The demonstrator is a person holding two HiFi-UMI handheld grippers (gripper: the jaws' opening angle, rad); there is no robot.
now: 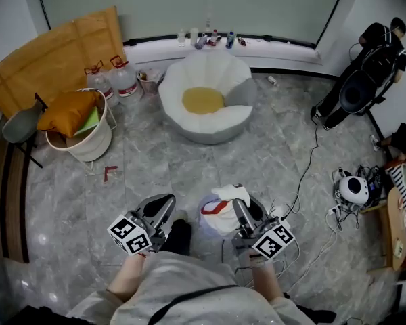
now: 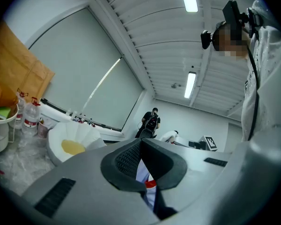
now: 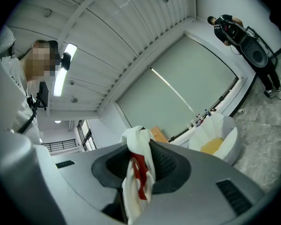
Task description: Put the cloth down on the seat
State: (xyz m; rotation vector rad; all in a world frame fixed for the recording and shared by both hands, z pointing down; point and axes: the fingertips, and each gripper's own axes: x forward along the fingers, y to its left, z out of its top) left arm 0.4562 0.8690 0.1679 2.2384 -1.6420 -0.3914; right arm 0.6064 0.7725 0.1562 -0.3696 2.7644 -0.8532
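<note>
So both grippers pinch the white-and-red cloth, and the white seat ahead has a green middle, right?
Not quite: the middle of the seat is yellow, not green, as the head view shows. The rest holds: the left gripper and the right gripper both pinch the white-and-red cloth, and the white seat stands ahead.

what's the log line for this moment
left gripper: shut on cloth | right gripper: shut on cloth | cloth: held between both, over floor | seat: ahead, cloth not yet on it
</note>
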